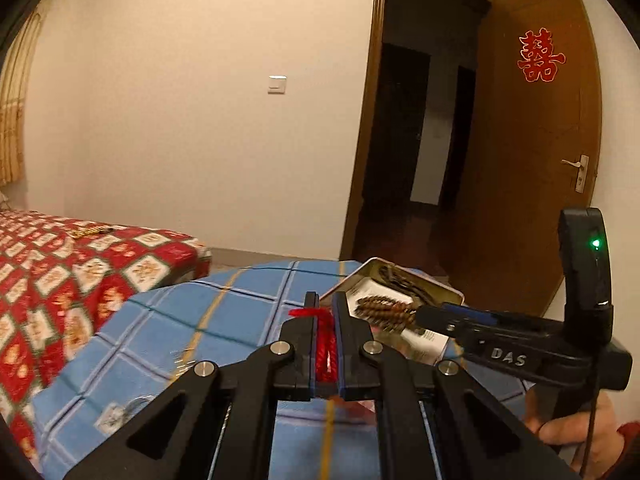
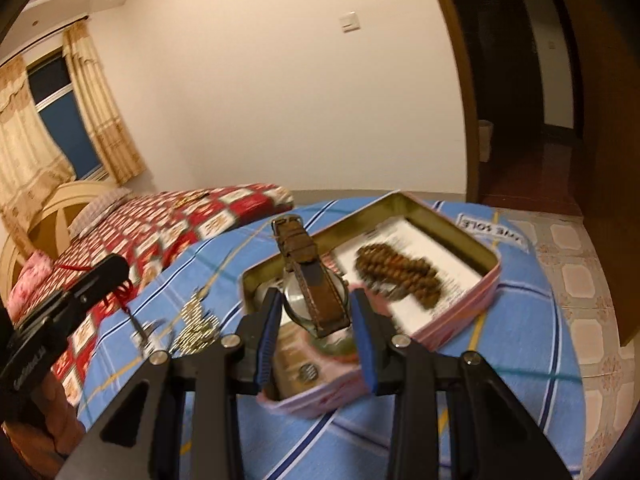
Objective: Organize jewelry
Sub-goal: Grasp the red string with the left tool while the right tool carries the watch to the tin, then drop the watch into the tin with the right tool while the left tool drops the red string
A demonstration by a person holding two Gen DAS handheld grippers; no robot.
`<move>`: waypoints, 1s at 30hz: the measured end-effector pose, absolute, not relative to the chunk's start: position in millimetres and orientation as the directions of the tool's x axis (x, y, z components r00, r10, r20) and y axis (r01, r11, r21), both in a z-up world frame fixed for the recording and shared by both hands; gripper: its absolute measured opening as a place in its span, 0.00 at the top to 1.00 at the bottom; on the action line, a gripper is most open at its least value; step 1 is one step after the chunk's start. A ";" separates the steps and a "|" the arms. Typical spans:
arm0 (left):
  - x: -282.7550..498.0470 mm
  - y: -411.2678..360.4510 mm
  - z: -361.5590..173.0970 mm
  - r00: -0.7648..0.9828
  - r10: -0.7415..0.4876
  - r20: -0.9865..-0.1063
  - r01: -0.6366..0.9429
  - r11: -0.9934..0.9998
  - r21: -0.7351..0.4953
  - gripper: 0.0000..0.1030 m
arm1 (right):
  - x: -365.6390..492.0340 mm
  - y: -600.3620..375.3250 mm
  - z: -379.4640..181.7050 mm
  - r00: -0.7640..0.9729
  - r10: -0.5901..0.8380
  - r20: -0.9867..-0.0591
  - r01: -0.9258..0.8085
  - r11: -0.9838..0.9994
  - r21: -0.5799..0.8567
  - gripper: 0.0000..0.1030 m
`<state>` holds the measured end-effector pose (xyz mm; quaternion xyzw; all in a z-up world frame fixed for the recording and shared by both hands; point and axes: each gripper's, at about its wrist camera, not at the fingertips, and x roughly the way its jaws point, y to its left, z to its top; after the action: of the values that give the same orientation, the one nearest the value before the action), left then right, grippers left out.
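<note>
My left gripper (image 1: 325, 308) is shut on a red braided cord (image 1: 325, 350), held above the blue checked cloth (image 1: 224, 320). From the right wrist it shows at the left edge as the left gripper (image 2: 118, 280), with the red cord (image 2: 124, 298) hanging from it. My right gripper (image 2: 316, 320) is shut on a wristwatch (image 2: 310, 300) with a brown leather strap, above the near end of an open pink tin (image 2: 460, 312). In the tin lies a brown bead bracelet (image 2: 396, 272) on white paper. The left wrist view shows the tin (image 1: 376, 264), the beads (image 1: 384, 306) and the right gripper (image 1: 426, 314).
A gold chain (image 2: 196, 316) and a small silver piece (image 2: 146, 336) lie on the blue cloth left of the tin. A bed with a red patterned cover (image 1: 60, 280) stands at the left. An open brown door (image 1: 532, 160) is at the right, above a tiled floor (image 2: 580, 280).
</note>
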<state>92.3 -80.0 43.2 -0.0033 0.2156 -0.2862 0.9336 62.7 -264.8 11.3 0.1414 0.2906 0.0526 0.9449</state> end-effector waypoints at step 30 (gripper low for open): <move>148.4 -156.2 -16.7 0.712 -0.412 -0.568 0.441 0.893 -0.095 0.31 | 99.1 -307.9 -12.1 0.868 0.070 -0.492 0.079 0.958 0.275 0.28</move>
<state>148.4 -156.2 -16.7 0.0235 0.3011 -0.2306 0.9250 99.1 -307.9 -12.1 0.1447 0.2569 -0.0022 0.9555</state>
